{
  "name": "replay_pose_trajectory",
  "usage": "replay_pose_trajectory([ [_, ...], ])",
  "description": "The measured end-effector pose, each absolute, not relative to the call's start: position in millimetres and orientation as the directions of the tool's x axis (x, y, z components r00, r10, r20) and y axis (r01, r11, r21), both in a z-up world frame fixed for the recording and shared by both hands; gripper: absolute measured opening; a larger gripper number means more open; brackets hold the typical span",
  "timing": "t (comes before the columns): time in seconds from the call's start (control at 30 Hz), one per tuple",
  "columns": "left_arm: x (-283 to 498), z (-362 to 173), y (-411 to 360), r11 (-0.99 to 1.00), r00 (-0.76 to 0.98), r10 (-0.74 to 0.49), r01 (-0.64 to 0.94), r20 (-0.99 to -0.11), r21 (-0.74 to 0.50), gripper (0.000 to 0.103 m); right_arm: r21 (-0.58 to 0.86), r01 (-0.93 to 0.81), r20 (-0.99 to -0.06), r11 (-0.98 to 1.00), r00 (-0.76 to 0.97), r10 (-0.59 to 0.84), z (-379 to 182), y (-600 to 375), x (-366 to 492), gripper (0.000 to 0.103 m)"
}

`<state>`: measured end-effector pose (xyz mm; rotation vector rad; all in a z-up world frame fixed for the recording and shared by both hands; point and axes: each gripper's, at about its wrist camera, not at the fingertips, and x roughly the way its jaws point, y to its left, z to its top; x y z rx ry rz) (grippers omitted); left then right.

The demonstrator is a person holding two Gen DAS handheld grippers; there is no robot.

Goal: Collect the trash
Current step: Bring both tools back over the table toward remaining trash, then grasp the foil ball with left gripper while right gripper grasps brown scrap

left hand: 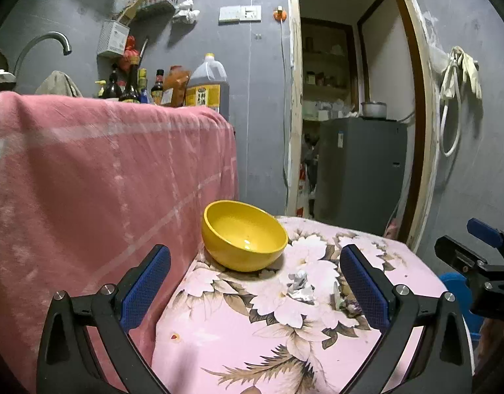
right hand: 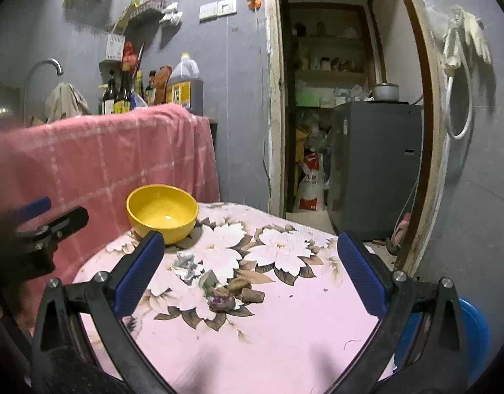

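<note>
Hovering over the floral tabletop (right hand: 284,328), both grippers stood with their fingers spread wide and nothing between them. In the right wrist view, the right gripper (right hand: 252,272) framed the trash: a crumpled foil wad (right hand: 186,266) lay just inside the left finger (right hand: 138,274), near its tip, and a cluster of brown scraps (right hand: 242,290) with a purplish bit (right hand: 221,298) sat between the fingers, closer to the left one and well apart from the right finger (right hand: 362,277). A yellow bowl (right hand: 162,213) stood upright beyond the left fingertip, empty as far as could be seen, next to a pink cloth (right hand: 88,170) that hung behind the tabletop. The left gripper (right hand: 45,226) showed at the left edge of that view.

In the left wrist view, the left gripper (left hand: 255,282) pointed at the same spot. There the foil wad (left hand: 299,287) lay between the fingers, nearer the right finger (left hand: 363,284), and one more scrap (left hand: 337,295) rested just beside that finger's inner face. The bowl (left hand: 243,234) sat ahead between the fingertips, toward the left finger (left hand: 145,287). The right gripper (left hand: 481,262) showed at the right edge, above something blue (left hand: 458,287) below the tabletop's edge.
</note>
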<state>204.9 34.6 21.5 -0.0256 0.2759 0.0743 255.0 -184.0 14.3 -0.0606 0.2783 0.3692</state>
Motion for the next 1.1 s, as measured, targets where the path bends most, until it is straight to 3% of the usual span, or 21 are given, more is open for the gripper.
replay_pose_trajectory([
  [0.57, 277, -4, 31, 0.999, 0.866, 0.036, -0.039, -0.499, 0.004, 0.101, 0.008, -0.356, -0.549, 0.935, 0.779, 0.302, -31, -184, 326, 0.103],
  [0.63, 288, -9, 31, 1.000, 0.845, 0.024, -0.030, -0.535, -0.003, 0.100, -0.001, -0.366, -0.570, 0.931, 0.765, 0.300, -35, -181, 331, 0.097],
  [0.73, 302, -15, 29, 1.000, 0.813, -0.005, -0.009, -0.582, -0.022, 0.094, -0.002, -0.382, -0.619, 0.924, 0.726, 0.299, -42, -176, 342, 0.088],
  [1.1, 342, -33, 28, 0.995, 0.701, -0.091, 0.037, -0.707, -0.091, 0.059, 0.022, -0.442, -0.742, 0.897, 0.594, 0.311, -64, -158, 371, 0.063],
])
